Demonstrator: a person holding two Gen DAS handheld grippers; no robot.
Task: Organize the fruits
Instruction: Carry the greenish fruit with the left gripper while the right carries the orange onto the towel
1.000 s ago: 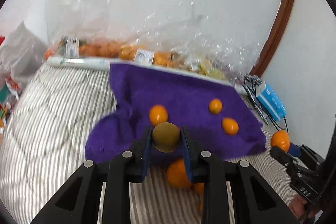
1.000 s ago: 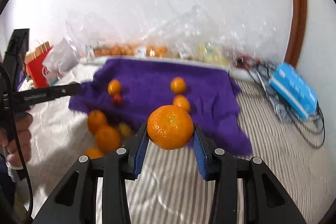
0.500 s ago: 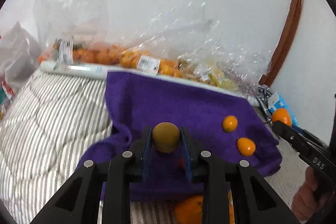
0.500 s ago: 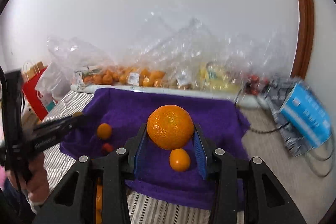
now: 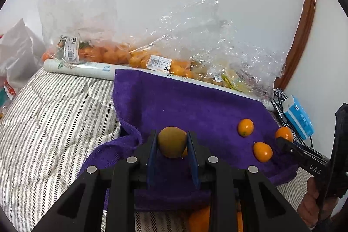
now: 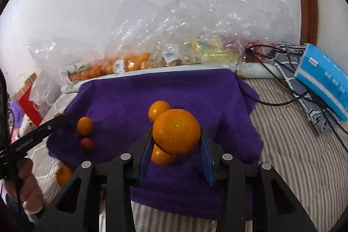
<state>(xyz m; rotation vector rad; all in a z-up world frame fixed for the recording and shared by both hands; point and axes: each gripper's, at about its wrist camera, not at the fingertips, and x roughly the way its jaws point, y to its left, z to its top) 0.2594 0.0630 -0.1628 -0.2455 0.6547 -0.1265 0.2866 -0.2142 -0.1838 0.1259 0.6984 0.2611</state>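
My left gripper [image 5: 172,141] is shut on a brown-green kiwi [image 5: 171,141], held over the near left part of a purple towel [image 5: 184,105]. Two small kumquats [image 5: 245,127] lie on the towel's right side. My right gripper [image 6: 176,136] is shut on a large orange [image 6: 176,131], held over the towel [image 6: 165,90]. Under it lie small orange fruits [image 6: 158,109], another [image 6: 85,125] at the left beside a small red fruit [image 6: 87,144]. The right gripper also shows at the right edge of the left wrist view [image 5: 282,141].
Clear plastic bags of oranges [image 5: 104,53] and other fruit line the wall behind the towel. A blue box [image 6: 326,79] and black cables [image 6: 289,99] lie at the right. More oranges [image 6: 63,174] lie on the striped bedding [image 5: 47,123] near the towel's front edge.
Both grippers have moved forward over the towel with their fruit still held. The loose oranges on the bedding have slid toward the bottom of both views.
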